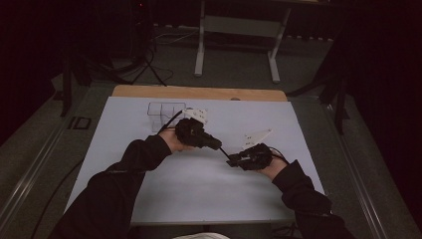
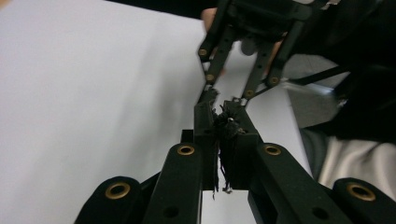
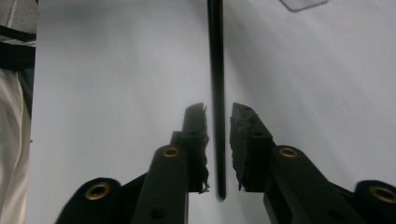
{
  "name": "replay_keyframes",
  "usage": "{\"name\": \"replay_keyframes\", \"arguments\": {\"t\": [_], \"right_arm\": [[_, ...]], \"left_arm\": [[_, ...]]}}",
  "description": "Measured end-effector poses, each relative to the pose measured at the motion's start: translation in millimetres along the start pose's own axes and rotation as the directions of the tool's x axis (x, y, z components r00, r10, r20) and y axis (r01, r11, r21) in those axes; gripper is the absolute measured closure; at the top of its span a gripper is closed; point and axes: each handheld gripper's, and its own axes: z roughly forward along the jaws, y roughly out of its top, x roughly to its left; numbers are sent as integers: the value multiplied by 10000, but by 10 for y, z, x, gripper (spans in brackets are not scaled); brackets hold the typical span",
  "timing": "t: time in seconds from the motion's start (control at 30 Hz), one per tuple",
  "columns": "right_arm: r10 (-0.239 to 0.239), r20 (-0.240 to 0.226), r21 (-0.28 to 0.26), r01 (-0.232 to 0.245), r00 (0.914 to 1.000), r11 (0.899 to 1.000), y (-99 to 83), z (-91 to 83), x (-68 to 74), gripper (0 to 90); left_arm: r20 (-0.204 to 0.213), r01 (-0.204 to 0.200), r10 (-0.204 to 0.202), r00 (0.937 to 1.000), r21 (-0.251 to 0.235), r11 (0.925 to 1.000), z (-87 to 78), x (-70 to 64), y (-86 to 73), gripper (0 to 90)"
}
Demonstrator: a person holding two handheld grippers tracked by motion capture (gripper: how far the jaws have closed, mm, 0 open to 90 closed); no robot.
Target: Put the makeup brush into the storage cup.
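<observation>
high view: a thin black rod [image 1: 224,151] ran slantwise above the white desk [image 1: 149,199], between the left gripper [image 1: 215,144] and right gripper [image 1: 233,160]; detail was dim. left gripper view: jaws clamped on the rod end-on, hiding its length. right gripper view: rod [image 3: 215,93] pointed straight away, jaws narrowly parted around it.

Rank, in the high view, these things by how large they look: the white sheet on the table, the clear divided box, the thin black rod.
1. White sheet, by far the largest.
2. Clear divided box.
3. Thin black rod, a short sliver showing between the left gripper and right gripper.
</observation>
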Motion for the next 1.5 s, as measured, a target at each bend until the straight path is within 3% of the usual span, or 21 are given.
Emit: {"name": "replay_keyframes", "arguments": {"t": [0.13, 0.33, 0.5, 0.67, 0.77, 0.8, 0.83, 0.87, 0.97, 1.27, 1.5], "right_arm": [[29, 125, 359, -34, 9999, 9994, -71, 35, -15, 769], [-128, 98, 646, 121, 9999, 9978, -107, 90, -1, 830], [-520, 131, 667, 510, 9986, 9965, -122, 107, 31, 856], [-589, 205, 451, 579, 9981, 9973, -124, 89, 20, 860], [-602, 227, 352, 594, 9979, 9976, -122, 76, 21, 860], [-559, 212, 260, 553, 9982, 9981, -121, 69, 21, 861], [-559, 249, 105, 557, 9981, 9984, -118, 57, 21, 860], [-459, 215, -63, 461, 9987, 9989, -116, 43, 20, 860], [-320, 241, -298, 328, 9992, 9990, -113, 10, 18, 860], [-139, 357, -553, 158, 9993, 9983, -135, 5, 14, 860], [-10, 454, -712, 43, 9990, 9975, -133, 22, 17, 860]], "left_arm": [[203, 71, -73, 9998, 116, 9999, -25, 3, 12, 862], [143, 7, -9, 9999, 157, 9999, -37, 5, 16, 862], [245, 139, -142, 9996, 109, 9998, -31, 22, -6, 860], [217, 380, -374, 9991, -269, 9989, -42, 38, -12, 850], [251, 474, -462, 9986, -497, 9976, -49, 38, -8, 792], [32, 457, -456, 9990, -697, 9965, -48, 17, -9, 792], [16, 472, -472, 9989, -734, 9962, -44, 10, -14, 701], [-14, 506, -509, 9987, -866, 9950, -41, 2, -27, 677], [-146, 651, -679, 9976, -1453, 9872, -30, -26, -89, 623], [-418, 828, -956, 9945, -2412, 9669, 24, -68, -142, 657], [-543, 1014, -1274, 9904, -3417, 9343, 22, -95, -145, 734]]}}
